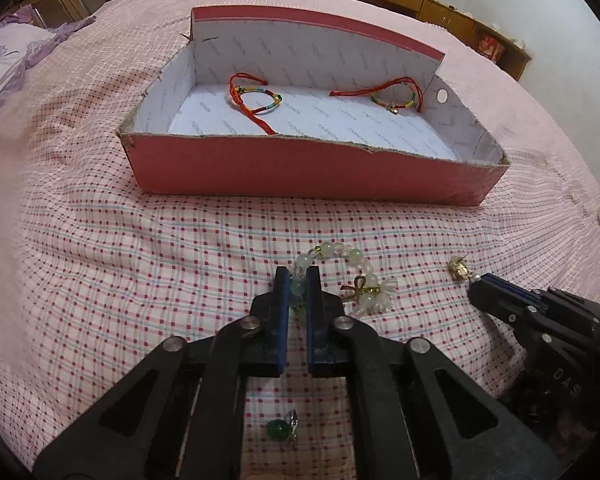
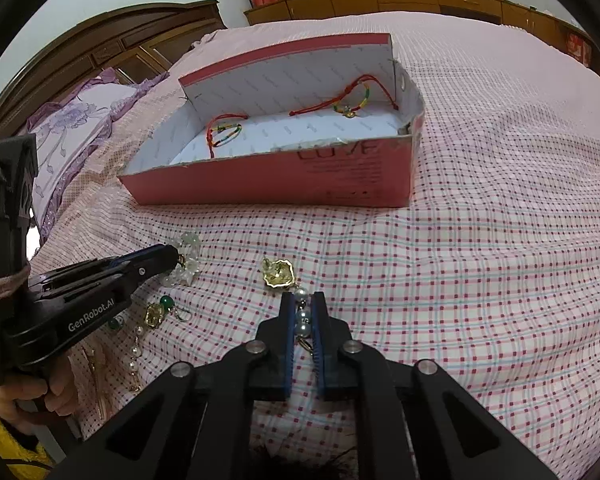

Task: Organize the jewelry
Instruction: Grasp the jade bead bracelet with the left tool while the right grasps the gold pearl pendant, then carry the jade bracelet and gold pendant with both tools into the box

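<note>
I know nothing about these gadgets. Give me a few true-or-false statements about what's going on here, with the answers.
1. The pink box holds two red cord bracelets. True.
2. The left tongs pinch a pale beaded bracelet. True.
3. The right tongs are empty. False: they are closed on the pearl strand of a gold earring.
4. The box sits on a wooden table. False: it rests on a checked bedspread.

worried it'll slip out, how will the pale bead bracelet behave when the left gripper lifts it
The bracelet will probably droop limply, being a loose loop of beads. The left gripper pinches only a bead or two, and round glossy beads may slip. It looks light, though its flower charm could swing.
</note>
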